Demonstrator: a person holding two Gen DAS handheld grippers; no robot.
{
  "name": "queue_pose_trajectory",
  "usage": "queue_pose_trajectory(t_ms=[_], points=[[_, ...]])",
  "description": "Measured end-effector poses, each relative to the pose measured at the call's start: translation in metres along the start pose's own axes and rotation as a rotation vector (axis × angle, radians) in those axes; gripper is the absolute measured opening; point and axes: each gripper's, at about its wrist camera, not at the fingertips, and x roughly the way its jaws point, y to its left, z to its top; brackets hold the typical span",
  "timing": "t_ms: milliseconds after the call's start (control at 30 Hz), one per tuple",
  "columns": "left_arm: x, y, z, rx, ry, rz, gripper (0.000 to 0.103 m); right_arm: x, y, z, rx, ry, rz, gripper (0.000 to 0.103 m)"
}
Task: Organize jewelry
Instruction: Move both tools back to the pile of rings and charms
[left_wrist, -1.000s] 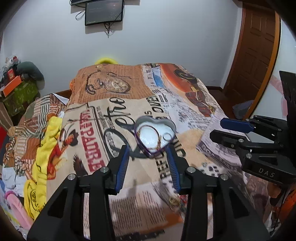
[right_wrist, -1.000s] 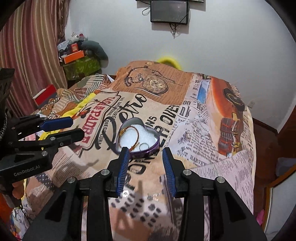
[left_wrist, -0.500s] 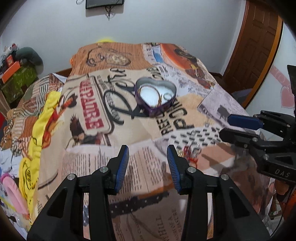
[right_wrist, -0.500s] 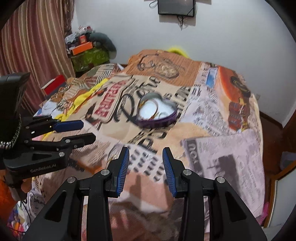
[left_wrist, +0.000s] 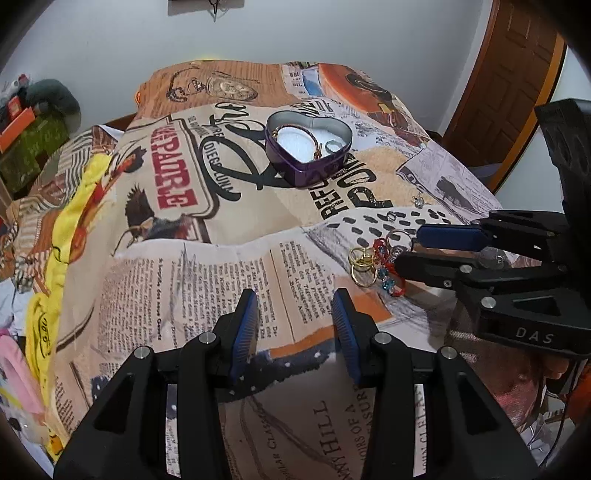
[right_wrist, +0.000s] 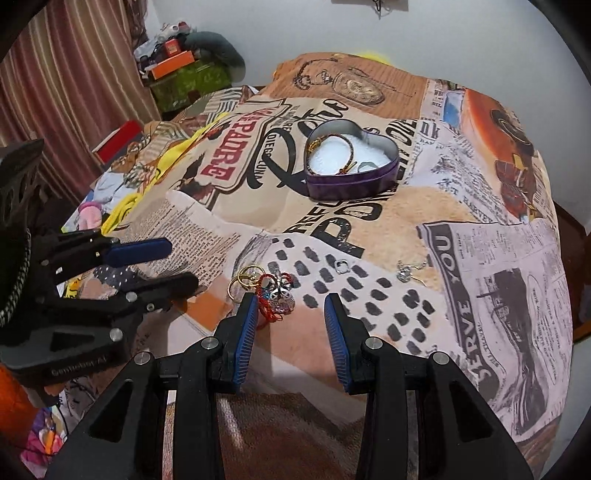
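A purple heart-shaped tin (left_wrist: 308, 147) (right_wrist: 352, 162) sits mid-bed with a gold bracelet (right_wrist: 330, 153) and a ring inside. A pile of jewelry, gold rings (left_wrist: 361, 263) (right_wrist: 242, 282) and a red beaded piece (left_wrist: 384, 269) (right_wrist: 275, 295), lies on the printed blanket near the front. Small silver pieces lie apart: a ring (right_wrist: 341, 266) and a charm (right_wrist: 406, 272). My left gripper (left_wrist: 295, 314) is open and empty, left of the pile. My right gripper (right_wrist: 290, 317) is open and empty, its left finger beside the pile; it also shows in the left wrist view (left_wrist: 417, 247).
The bed blanket (left_wrist: 166, 229) has a newspaper print. Yellow cloth (left_wrist: 55, 280) and clutter lie at the left edge. Boxes (right_wrist: 177, 70) stand by the striped curtain (right_wrist: 66, 85). A wooden door (left_wrist: 506, 81) is at the right. The bed's near edge drops off below the grippers.
Both grippers have pulled back from the heart tin toward the bed's near edge and now sit low by the jewelry pile. Both stay open.
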Motion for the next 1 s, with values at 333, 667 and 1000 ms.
queue_pose_trajectory(t_ms=[333,667,1000], points=[[0.000,-0.009,0.000,0.024,0.001,-0.041,0.042,0.004,0.002,0.002,0.000,-0.004,0.029,0.007],[0.009,-0.026,0.003,0.064,-0.002,-0.049,0.042,-0.013,-0.012,0.003,0.037,-0.053,0.008,0.006],[0.022,-0.030,0.011,0.070,-0.013,-0.064,0.035,-0.017,-0.023,-0.001,0.047,-0.052,0.001,0.006]])
